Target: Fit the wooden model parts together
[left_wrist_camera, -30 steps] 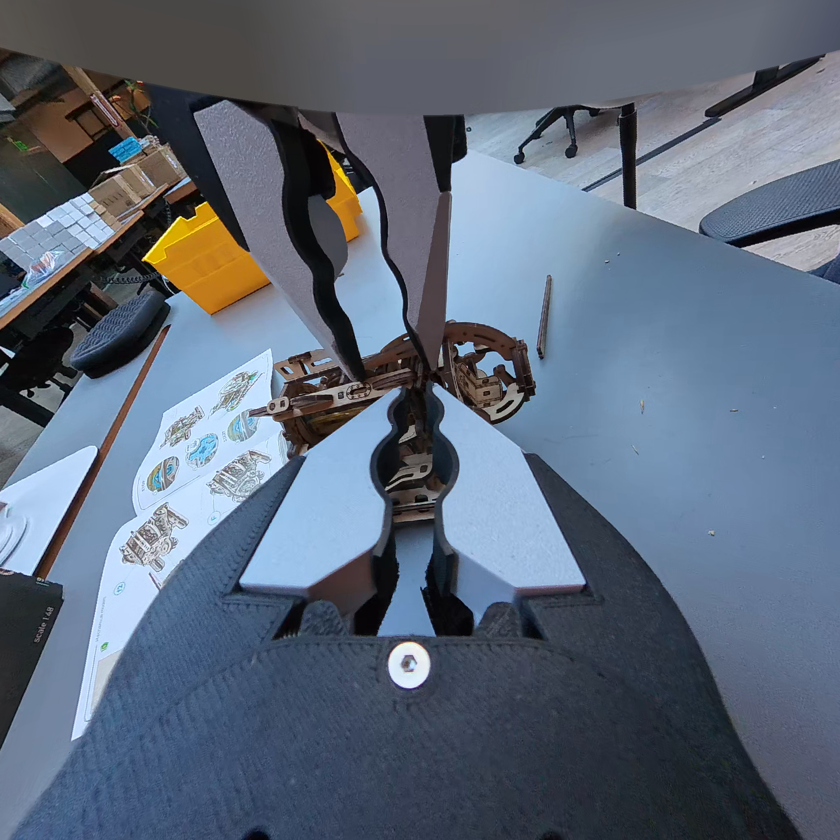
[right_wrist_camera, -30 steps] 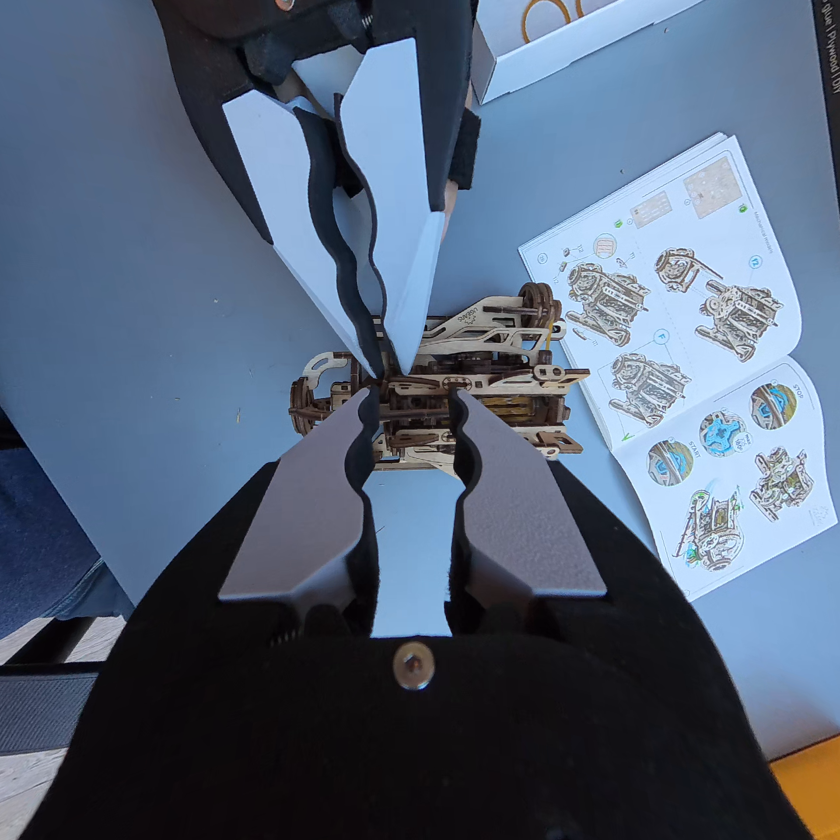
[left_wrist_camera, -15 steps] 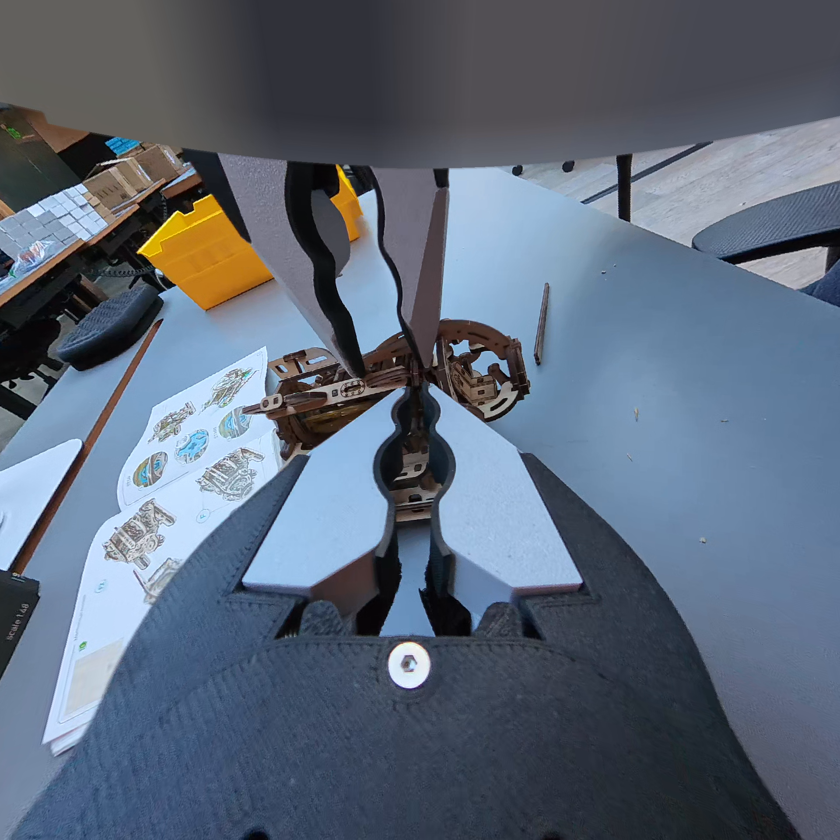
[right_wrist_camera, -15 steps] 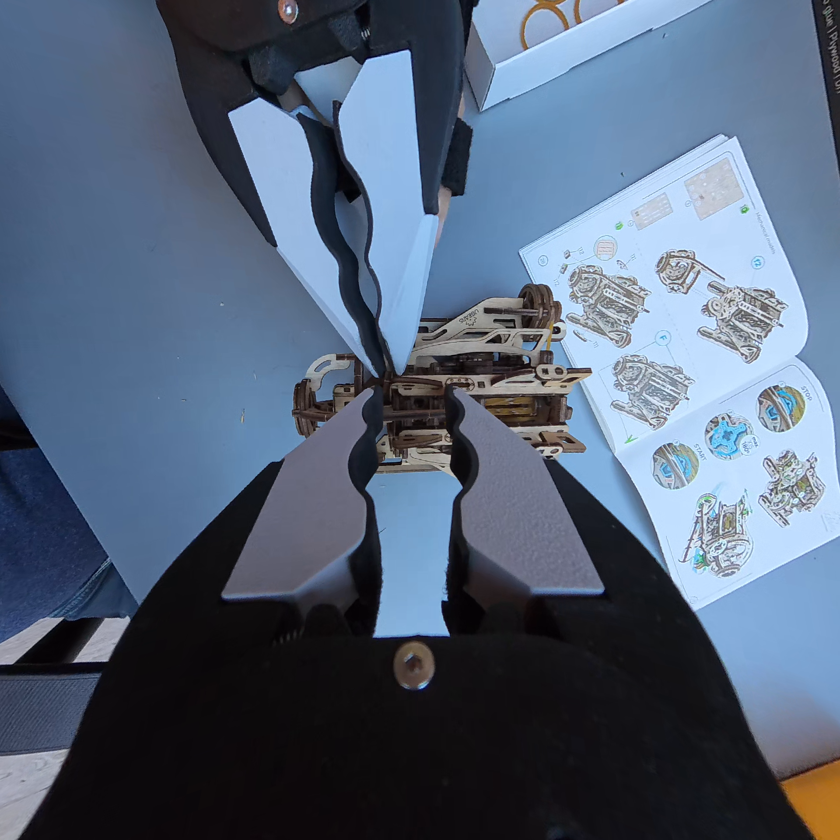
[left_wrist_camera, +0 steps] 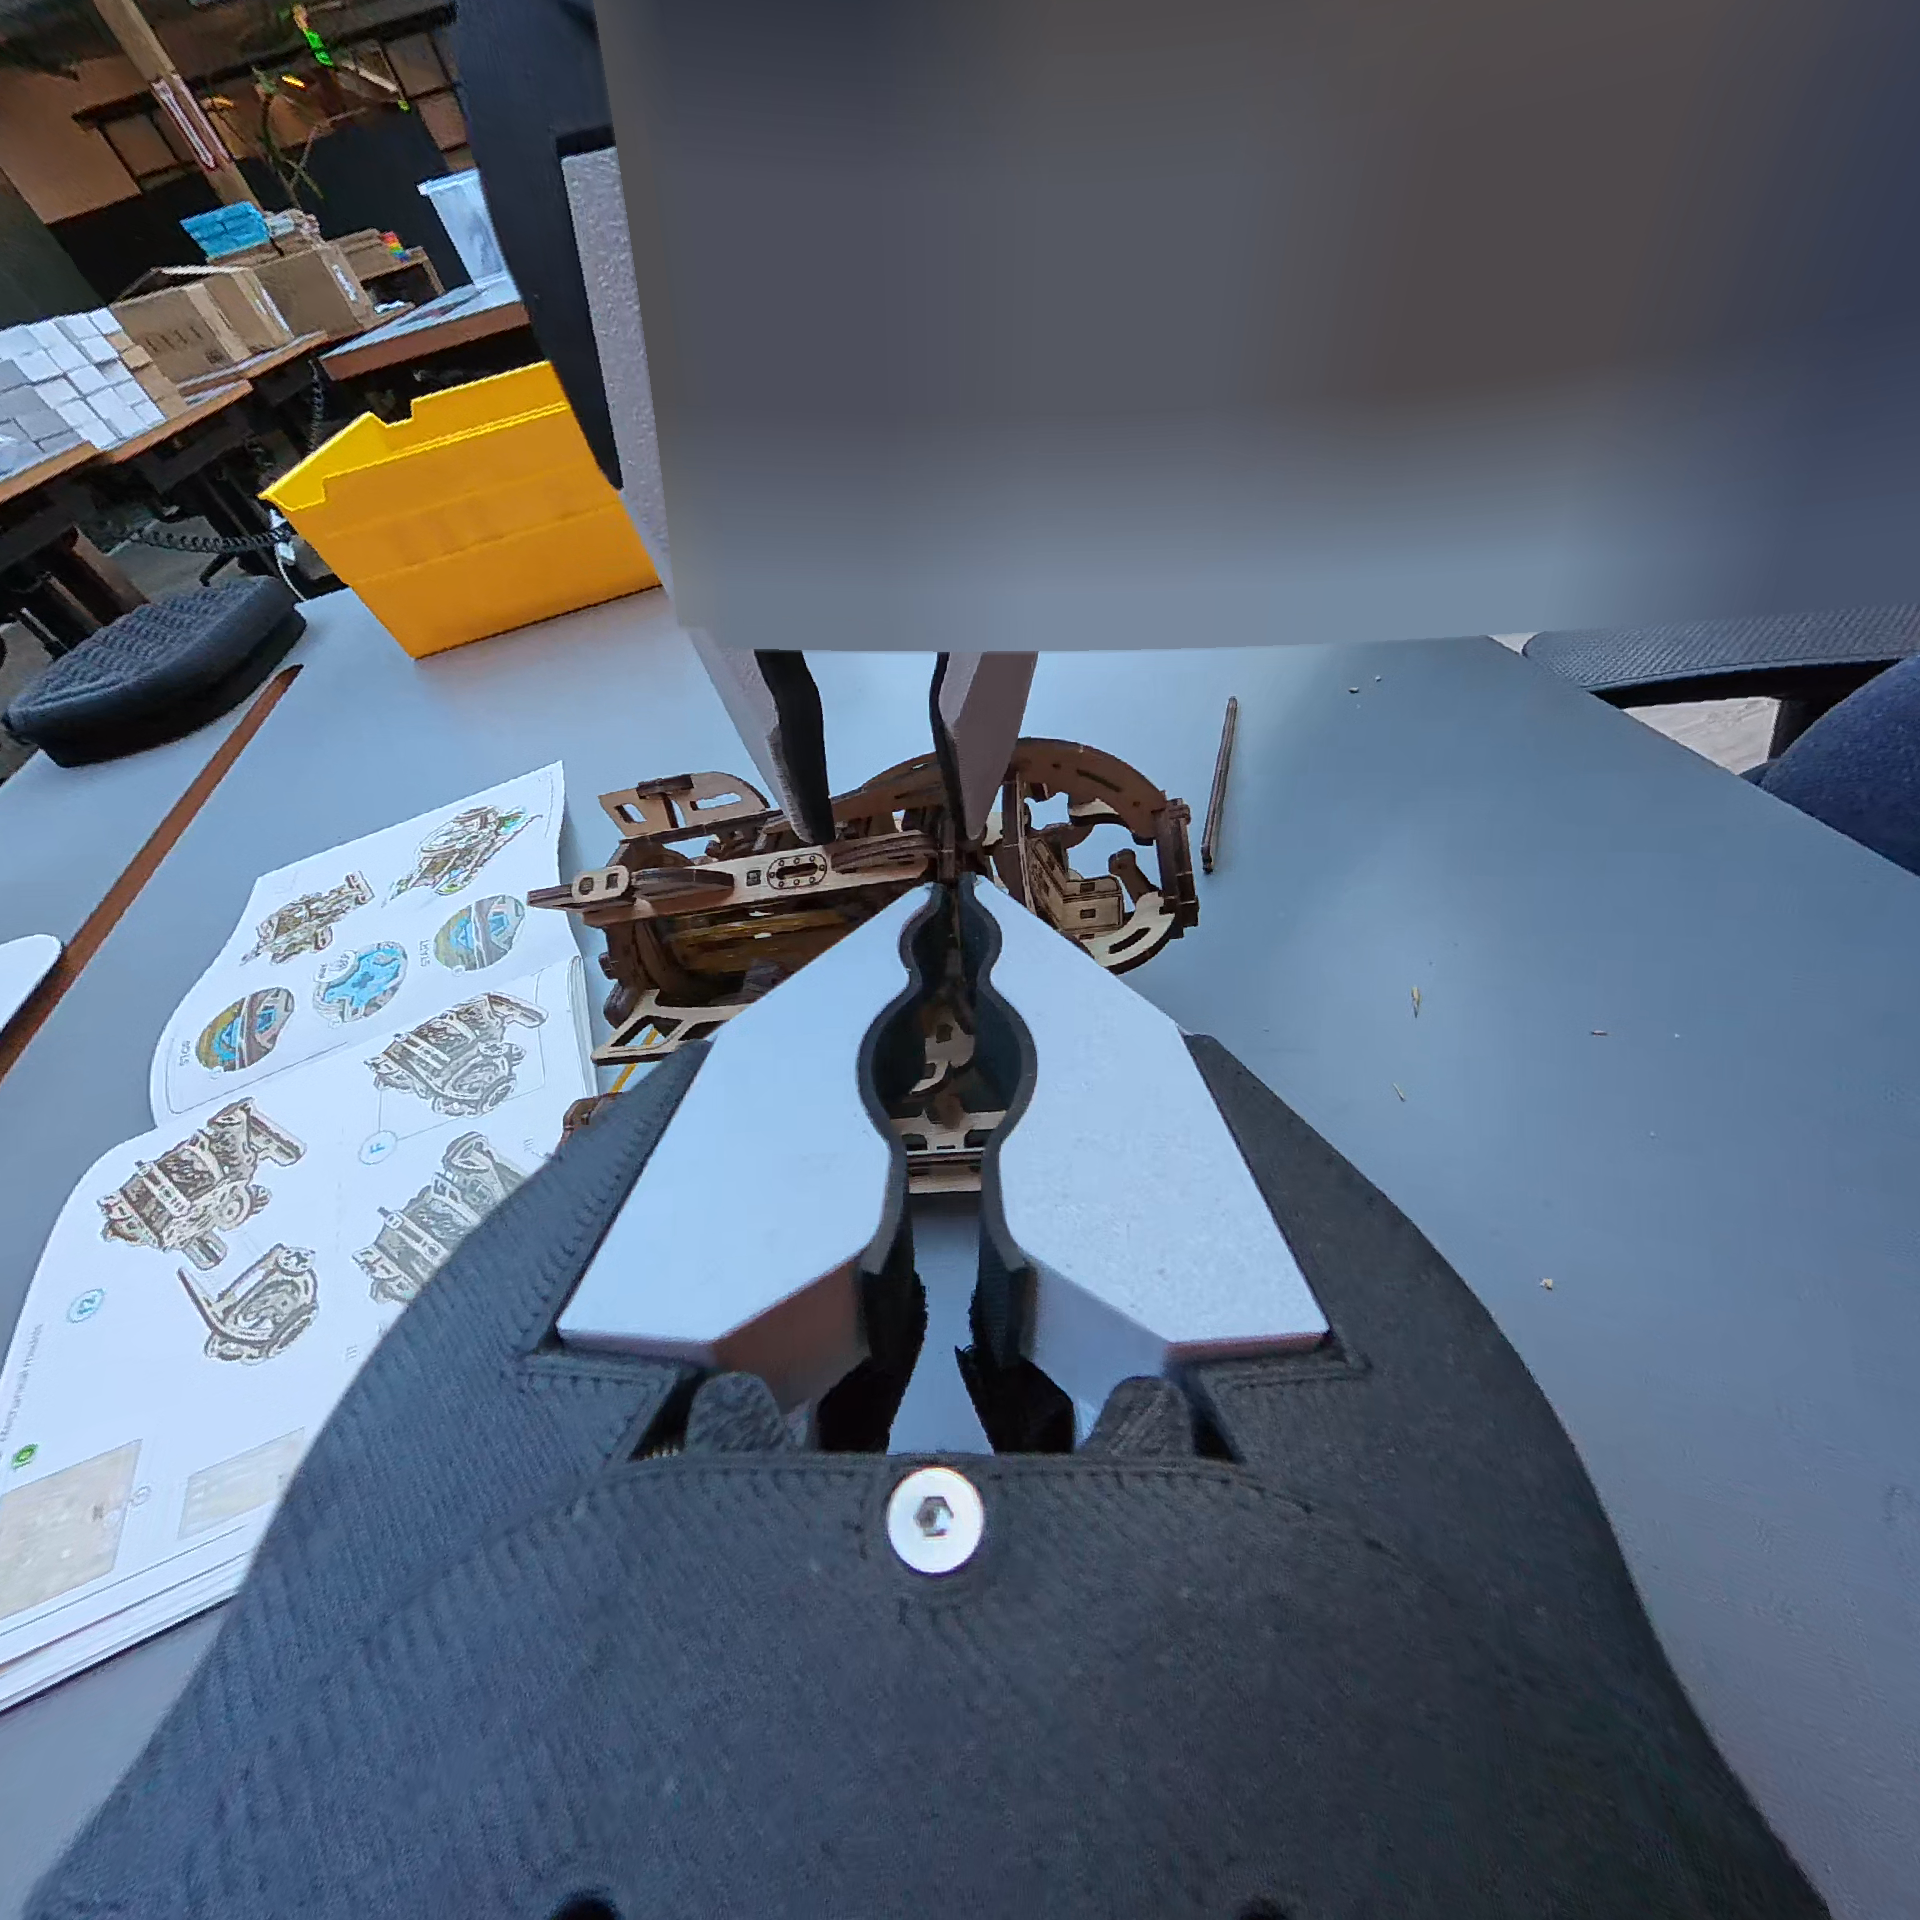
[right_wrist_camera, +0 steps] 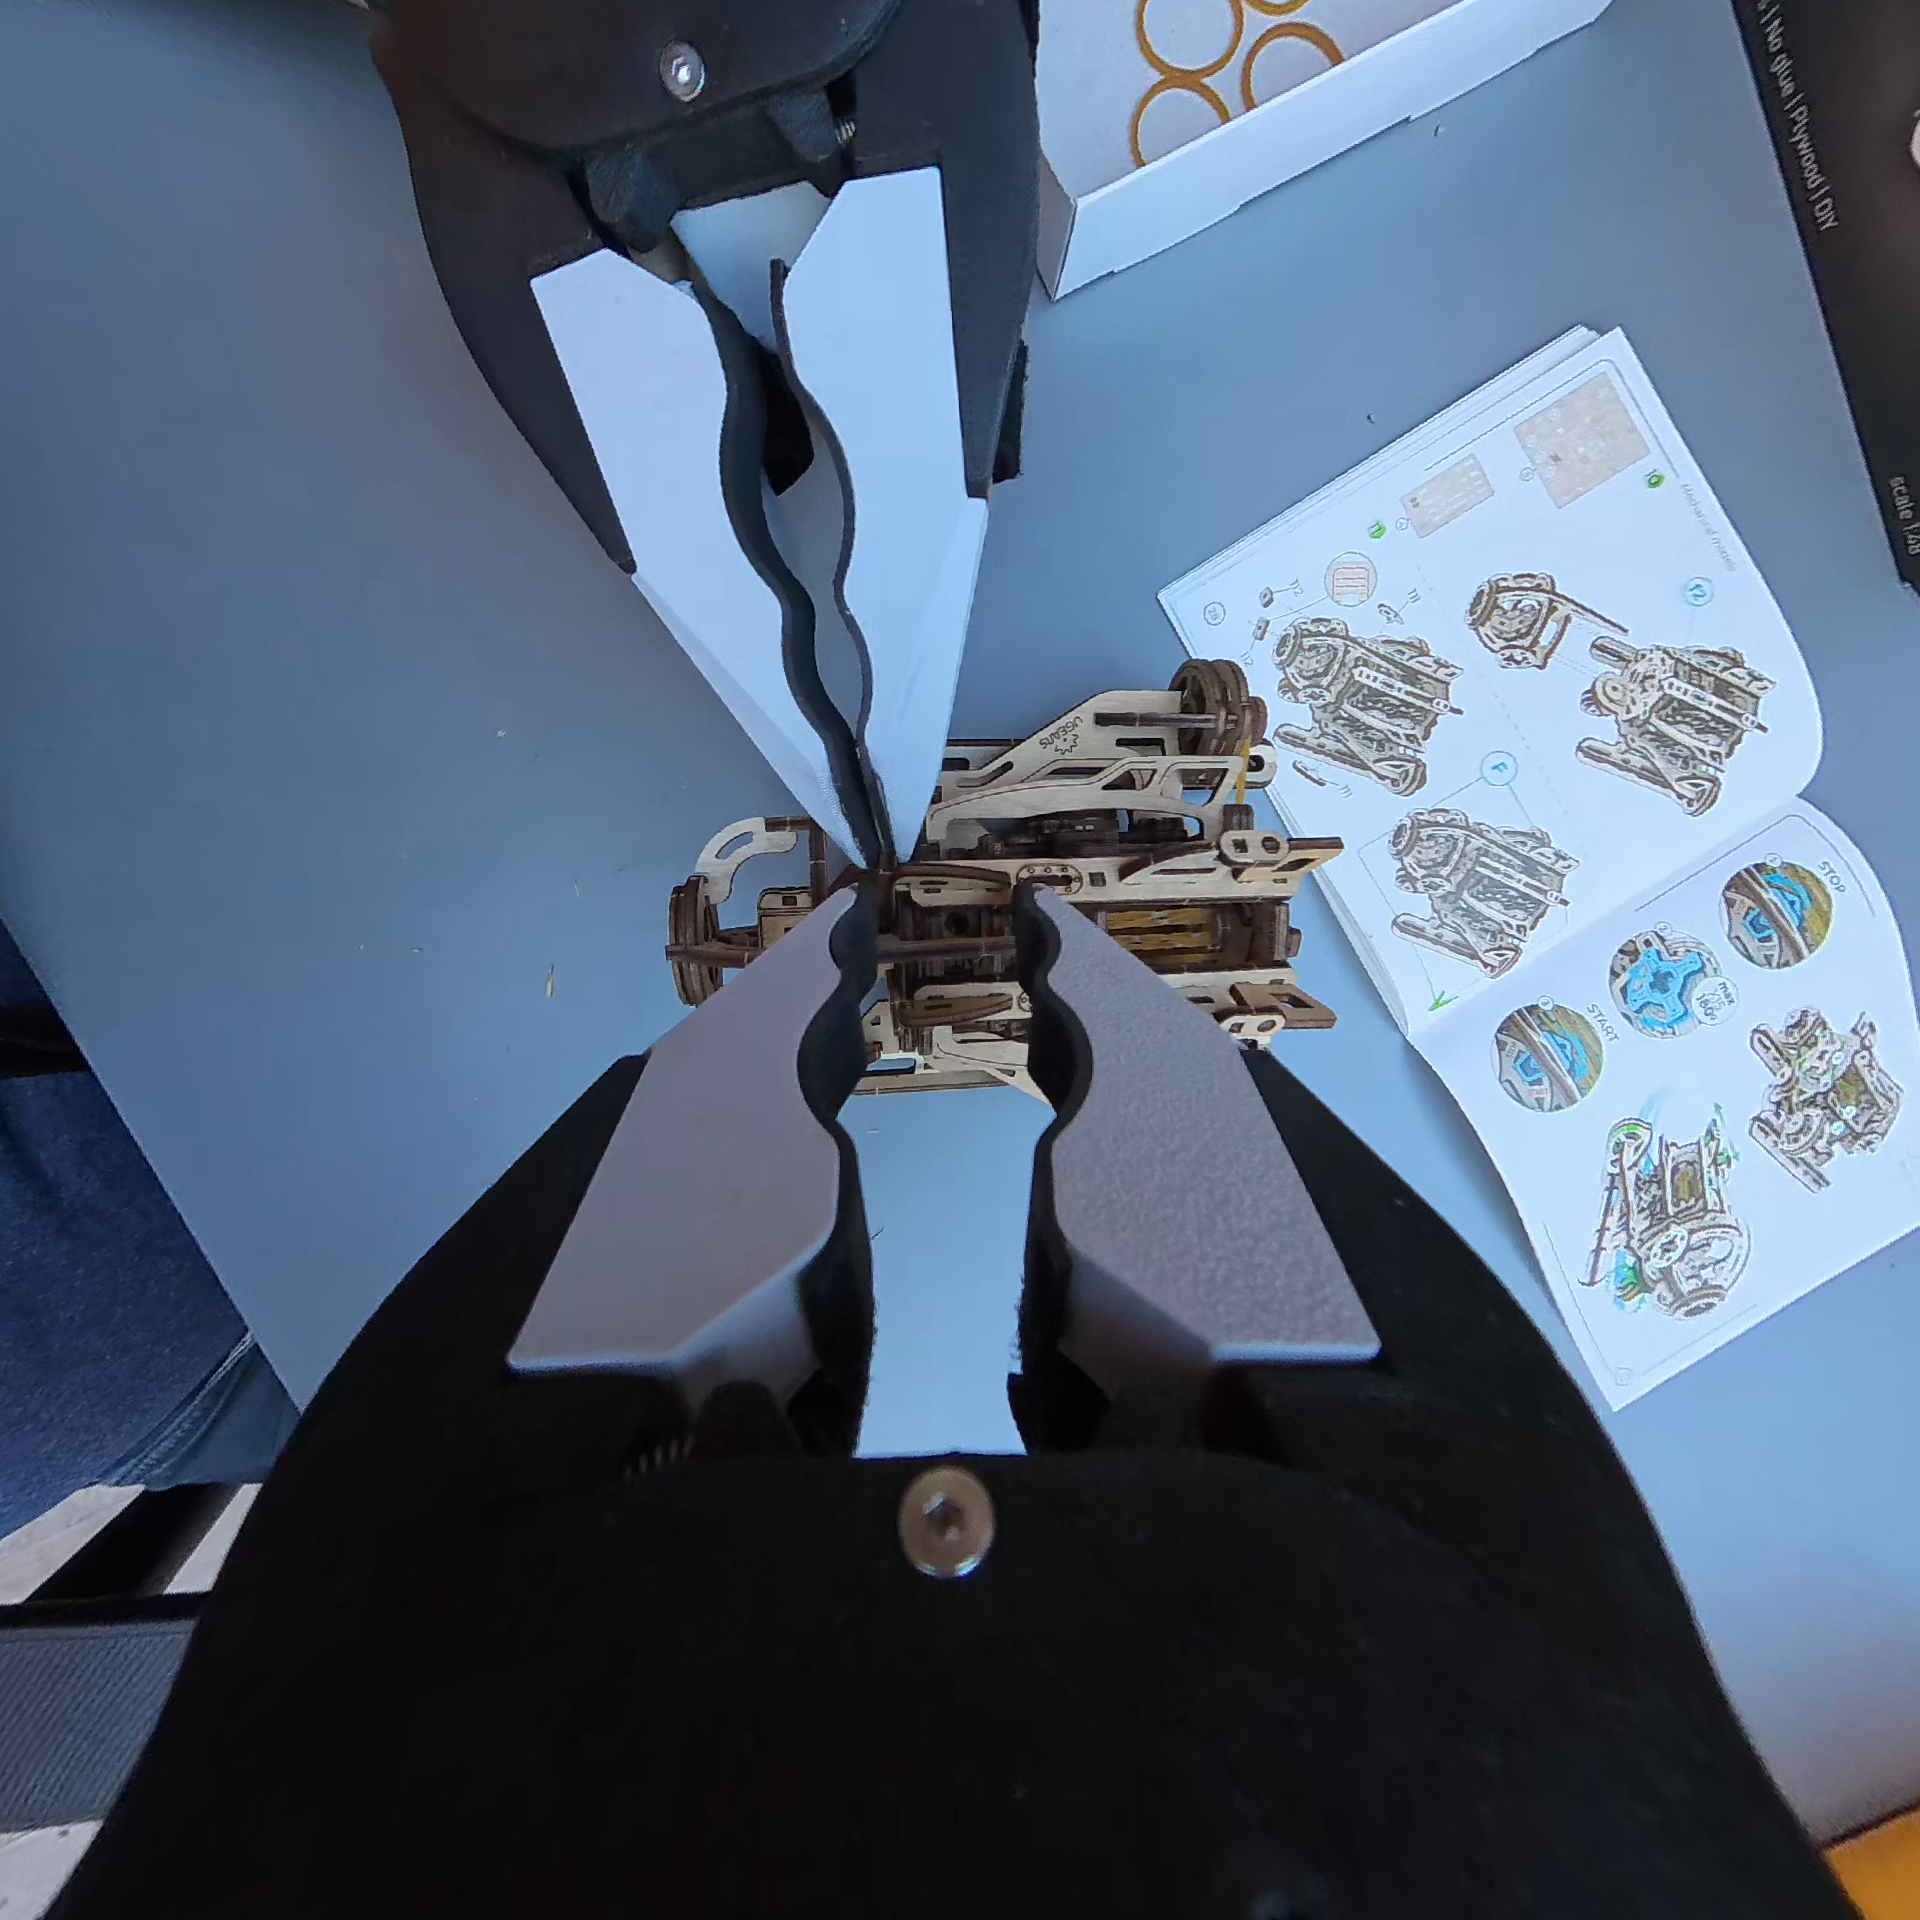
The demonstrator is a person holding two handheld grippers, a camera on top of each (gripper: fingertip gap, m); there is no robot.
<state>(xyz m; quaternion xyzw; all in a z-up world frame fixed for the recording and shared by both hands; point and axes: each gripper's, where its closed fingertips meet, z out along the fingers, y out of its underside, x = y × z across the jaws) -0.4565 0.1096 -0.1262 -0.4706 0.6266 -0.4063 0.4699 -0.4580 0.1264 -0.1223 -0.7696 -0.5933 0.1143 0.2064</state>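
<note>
The wooden model [right_wrist_camera: 1101, 883], a laser-cut plywood machine with gears, lies on the grey table [right_wrist_camera: 312, 520]; it also shows in the left wrist view [left_wrist_camera: 727, 904]. My left gripper [left_wrist_camera: 961, 894] is shut, its tips pinching a thin dark piece at the model's near end; it reaches in from the top in the right wrist view [right_wrist_camera: 878, 847]. My right gripper [right_wrist_camera: 940, 914] has its jaws partly closed around the model's middle section, and its fingers [left_wrist_camera: 805, 779] come down from above in the left wrist view.
An open instruction booklet [right_wrist_camera: 1610, 883] lies beside the model [left_wrist_camera: 312, 1091]. A yellow bin [left_wrist_camera: 468, 509], a thin wooden stick [left_wrist_camera: 1218, 779], a white box [right_wrist_camera: 1247, 135] and a black box [right_wrist_camera: 1849, 260] sit around. The table edge [right_wrist_camera: 135, 1091] is close, with a chair [left_wrist_camera: 1766, 665] beyond. The tips of both grippers are at nearly the same place.
The right gripper's jaws have narrowed slightly on the model's middle. The left gripper has tilted lower toward the table, still pinching. The model has not moved.
</note>
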